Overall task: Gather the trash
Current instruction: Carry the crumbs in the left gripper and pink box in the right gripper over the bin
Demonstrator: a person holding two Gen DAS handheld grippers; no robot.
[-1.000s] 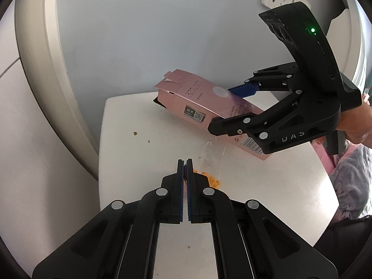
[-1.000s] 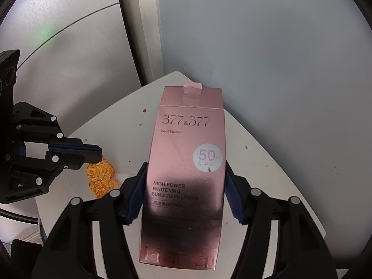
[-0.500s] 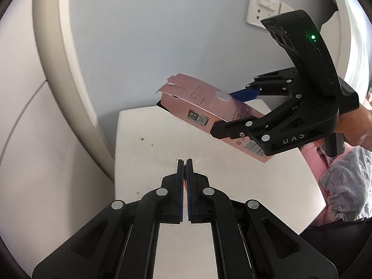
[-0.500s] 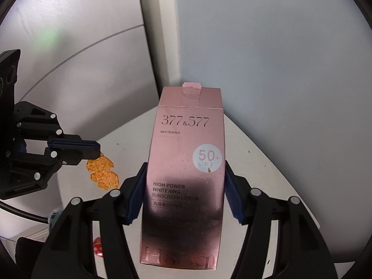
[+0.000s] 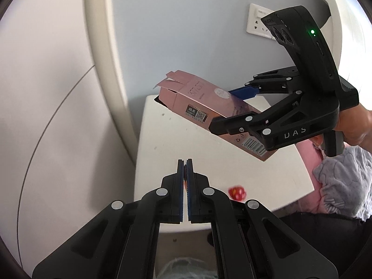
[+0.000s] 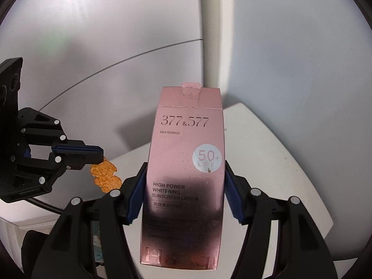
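My right gripper (image 6: pixel 184 183) is shut on a pink sunscreen carton (image 6: pixel 186 162), its blue pads pressing both long sides. The left wrist view shows that carton (image 5: pixel 204 107) tilted in the air over the white table (image 5: pixel 176 144), held by the right gripper (image 5: pixel 223 109). My left gripper (image 5: pixel 185 162) is shut, with a sliver of orange between its pads. In the right wrist view a small clear bag of orange snack pieces (image 6: pixel 105 174) hangs from the left gripper (image 6: pixel 101 157), clear of the table (image 6: pixel 267 162).
A small red object (image 5: pixel 237 192) lies near the table's front edge. Grey and pink fabric (image 5: pixel 344 181) lies to the right of the table. A wall socket (image 5: pixel 258 24) is on the blue wall behind. A curved white panel stands at the left.
Both grippers have risen and drawn back from the table, which now looks smaller. The snack bag has come off the tabletop and hangs free. The carton stays in the right gripper.
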